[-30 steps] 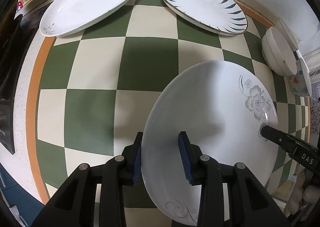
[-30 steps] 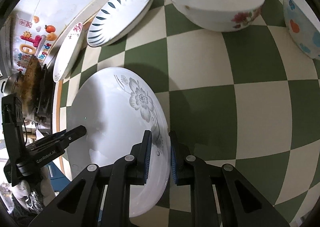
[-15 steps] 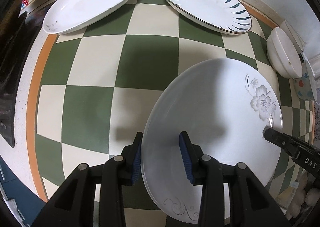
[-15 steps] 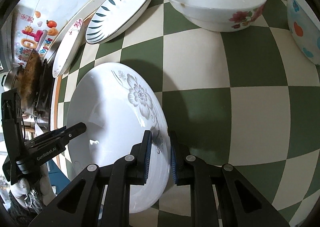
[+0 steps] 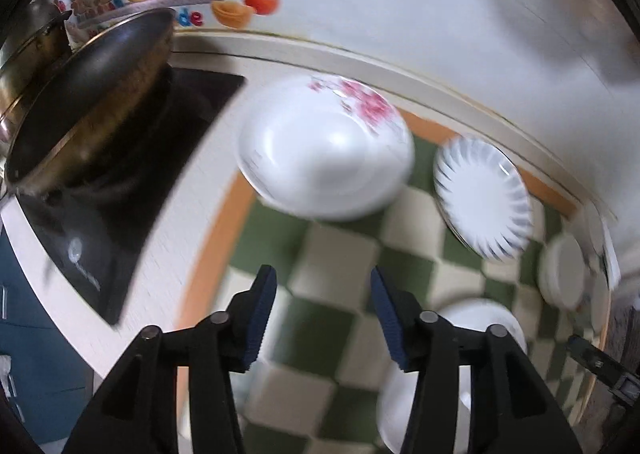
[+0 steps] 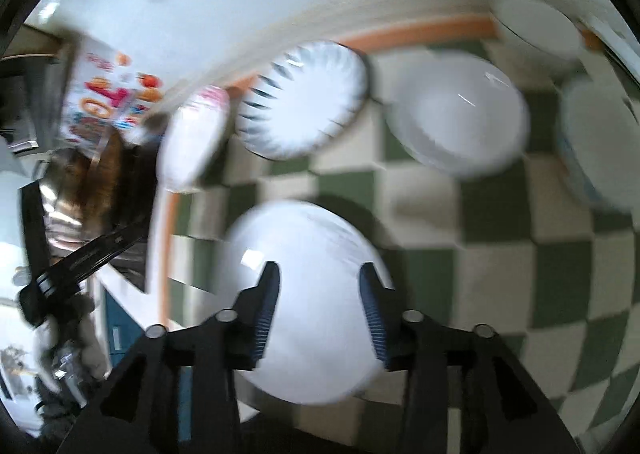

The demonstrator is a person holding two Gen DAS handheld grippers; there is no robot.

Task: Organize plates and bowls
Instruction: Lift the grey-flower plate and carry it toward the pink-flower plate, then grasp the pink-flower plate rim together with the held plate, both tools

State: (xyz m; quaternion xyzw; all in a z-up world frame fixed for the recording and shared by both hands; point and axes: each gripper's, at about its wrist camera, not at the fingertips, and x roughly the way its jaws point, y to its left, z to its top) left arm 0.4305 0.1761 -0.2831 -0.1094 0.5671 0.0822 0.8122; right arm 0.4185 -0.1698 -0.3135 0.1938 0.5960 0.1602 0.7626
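Plates laid flat and face up on the checked mat (image 5: 328,254), each in its own spot, probably so a rim can be pinched from the side. Heavy blur in both views.

Left claw (image 5: 320,282): jaws wide apart, nothing between them. Straight ahead of it, the pink-flowered plate (image 5: 326,149), flowers on the far rim. Ahead and to the right, the blue-streaked plate (image 5: 482,197). Just below the right finger, the plain white plate (image 5: 460,354), apart from the pads. Off to the left, a dark pan (image 5: 88,93) on a black hob (image 5: 120,221), clear of the crockery.

Right claw (image 6: 316,274): also wide open, gripping nothing, hovering over the near side of the white plate; contact not discernible. Farther ahead and right, a white bowl (image 6: 460,113), mouth up, with a second bowl (image 6: 600,149) beyond it.

Plates roughly round, so no long axis to speak of; open faces pointing up. Likely next: stacking plates together, bowls together.
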